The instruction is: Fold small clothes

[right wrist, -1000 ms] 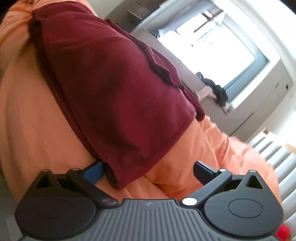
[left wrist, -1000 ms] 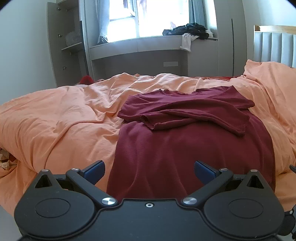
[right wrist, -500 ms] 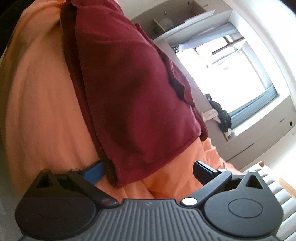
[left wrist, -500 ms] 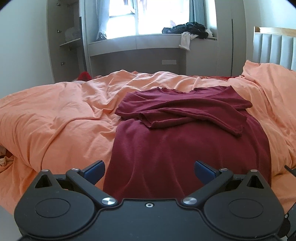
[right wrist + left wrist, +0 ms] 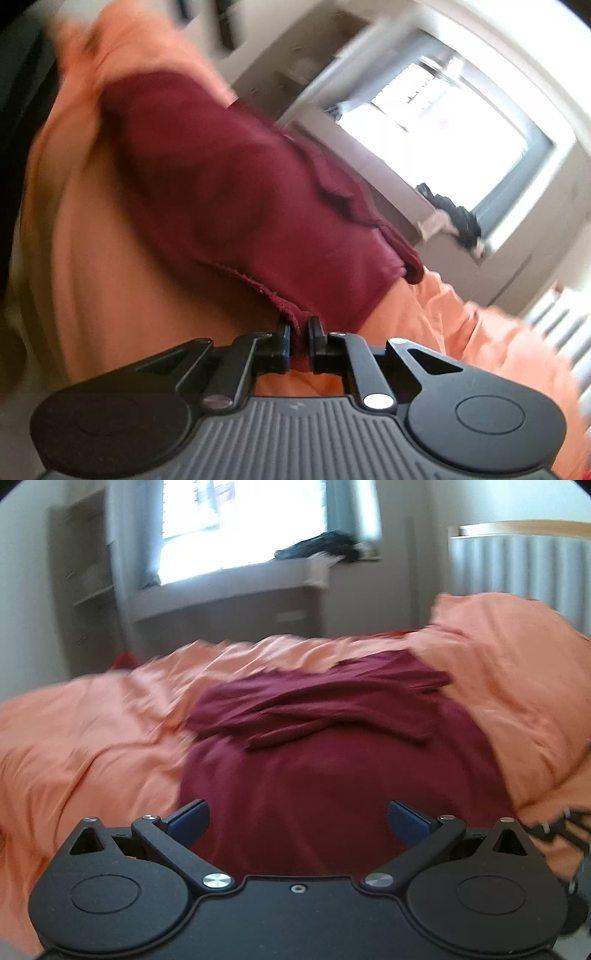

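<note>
A dark red T-shirt [image 5: 332, 760] lies flat on the orange bedcover [image 5: 88, 746], its sleeves folded across the chest at the far end. My left gripper [image 5: 297, 819] stands open just above the shirt's near hem, nothing pressed between its blue pads. In the right wrist view the same T-shirt [image 5: 229, 199] fills the middle, and my right gripper [image 5: 300, 332] is shut on the shirt's hem corner, the cloth pinched between the two fingers. Both views are blurred by motion.
A window sill [image 5: 236, 579] behind the bed carries a heap of dark clothes [image 5: 325, 546]. A padded headboard [image 5: 517, 561] stands at the right, shelves [image 5: 85, 590] at the left. A pillow mound [image 5: 517, 672] rises at the shirt's right.
My right gripper closed from wide open onto the shirt's hem corner and lifted slightly. The left gripper stayed open and tilted a little, its view shifting over the shirt.
</note>
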Motion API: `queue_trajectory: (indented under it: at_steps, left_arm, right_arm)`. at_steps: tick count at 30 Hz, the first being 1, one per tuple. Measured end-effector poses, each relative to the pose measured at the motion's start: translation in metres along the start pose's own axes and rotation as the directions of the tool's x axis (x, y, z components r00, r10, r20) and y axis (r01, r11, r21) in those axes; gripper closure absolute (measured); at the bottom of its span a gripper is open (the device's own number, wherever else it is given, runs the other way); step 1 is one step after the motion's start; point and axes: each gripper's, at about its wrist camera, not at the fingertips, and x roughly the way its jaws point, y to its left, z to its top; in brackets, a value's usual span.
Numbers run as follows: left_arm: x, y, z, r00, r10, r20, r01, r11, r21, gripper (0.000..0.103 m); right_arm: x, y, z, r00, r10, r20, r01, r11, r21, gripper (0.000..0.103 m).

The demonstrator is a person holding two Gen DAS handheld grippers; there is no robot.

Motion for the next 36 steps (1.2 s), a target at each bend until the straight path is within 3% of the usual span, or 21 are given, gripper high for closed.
queue_trajectory:
  at_steps: [5,9,11,14,18,22,27,30,33,36]
  left_arm:
    - [-0.009,-0.035,-0.003,0.994,-0.097,0.049,0.088,0.984,0.155,0.001]
    - [-0.009,-0.065,-0.008,0.987,-0.156,0.031,0.145,0.963,0.227,0.001]
    - [-0.006,-0.081,-0.012,0.988,-0.151,0.028,0.137,0.951,0.277,0.0]
    - [0.007,-0.099,-0.014,0.998,-0.052,0.035,0.037,0.941,0.337,0.001]
    - [0.031,-0.095,-0.006,0.999,0.054,0.003,-0.053,0.948,0.313,0.005]
    - [0.044,-0.071,0.001,0.983,0.181,-0.019,-0.168,0.94,0.296,0.015]
    - [0.039,-0.032,0.004,0.963,0.268,-0.025,-0.256,0.941,0.219,0.016]
    - [0.031,-0.024,0.003,0.94,0.34,0.026,-0.335,0.908,0.251,0.024]
    - [0.027,-0.014,0.0,0.939,0.344,0.02,-0.336,0.902,0.273,0.028]
    - [0.027,-0.007,-0.008,0.938,0.345,-0.031,-0.322,0.903,0.285,0.04]
  right_arm:
    - [-0.025,-0.055,0.021,0.994,0.048,0.096,-0.069,0.969,0.235,0.094]
    - [-0.039,-0.088,0.033,0.981,0.067,0.18,-0.121,0.943,0.31,0.095]
    - [-0.045,-0.098,0.039,0.974,0.061,0.22,-0.131,0.939,0.317,0.095]
    - [-0.052,-0.109,0.044,0.963,0.05,0.266,-0.136,0.939,0.315,0.095]
    - [-0.059,-0.112,0.048,0.954,0.024,0.297,-0.12,0.944,0.307,0.095]
    - [-0.068,-0.114,0.047,0.947,-0.009,0.322,-0.106,0.935,0.338,0.095]
    - [-0.07,-0.119,0.045,0.938,-0.054,0.343,-0.079,0.929,0.361,0.095]
    - [-0.071,-0.12,0.046,0.935,-0.061,0.348,-0.076,0.927,0.368,0.095]
    - [-0.07,-0.122,0.046,0.934,-0.068,0.35,-0.073,0.923,0.377,0.095]
    - [-0.07,-0.122,0.045,0.936,-0.076,0.345,-0.066,0.922,0.383,0.095]
